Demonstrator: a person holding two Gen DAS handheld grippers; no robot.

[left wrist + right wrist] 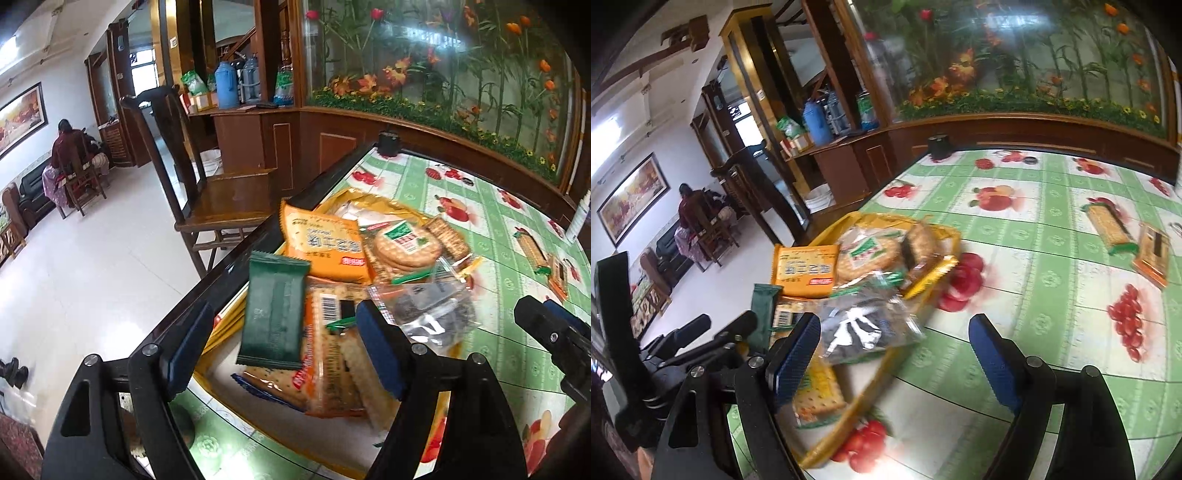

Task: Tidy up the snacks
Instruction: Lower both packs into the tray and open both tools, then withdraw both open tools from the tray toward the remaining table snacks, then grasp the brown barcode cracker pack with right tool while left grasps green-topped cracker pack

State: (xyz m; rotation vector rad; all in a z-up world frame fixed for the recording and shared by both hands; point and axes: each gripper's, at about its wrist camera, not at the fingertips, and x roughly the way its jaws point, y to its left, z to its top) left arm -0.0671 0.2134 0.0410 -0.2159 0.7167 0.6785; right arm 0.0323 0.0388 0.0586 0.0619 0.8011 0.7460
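A yellow tray (343, 197) at the table's left edge holds several snack packets. A dark green packet (275, 314) stands tilted on an orange cracker packet (328, 373), between the fingers of my left gripper (286, 347); neither pad touches it, and the jaws are open. An orange packet (325, 245), round crackers (406, 245) and a clear packet of dark contents (428, 314) lie behind. My right gripper (894, 358) is open over the tray's (923, 286) right rim, its left finger beside the clear packet (868, 328). Two cracker packets (1108, 225) (1152, 254) lie loose on the tablecloth.
The table has a green fruit-print cloth (1034, 206) under glass with a dark edge (236, 266). A wooden chair (221, 199) stands beside it, a small black object (940, 146) at the far corner, a white bottle (578, 218) at right. A person (70, 147) sits far off.
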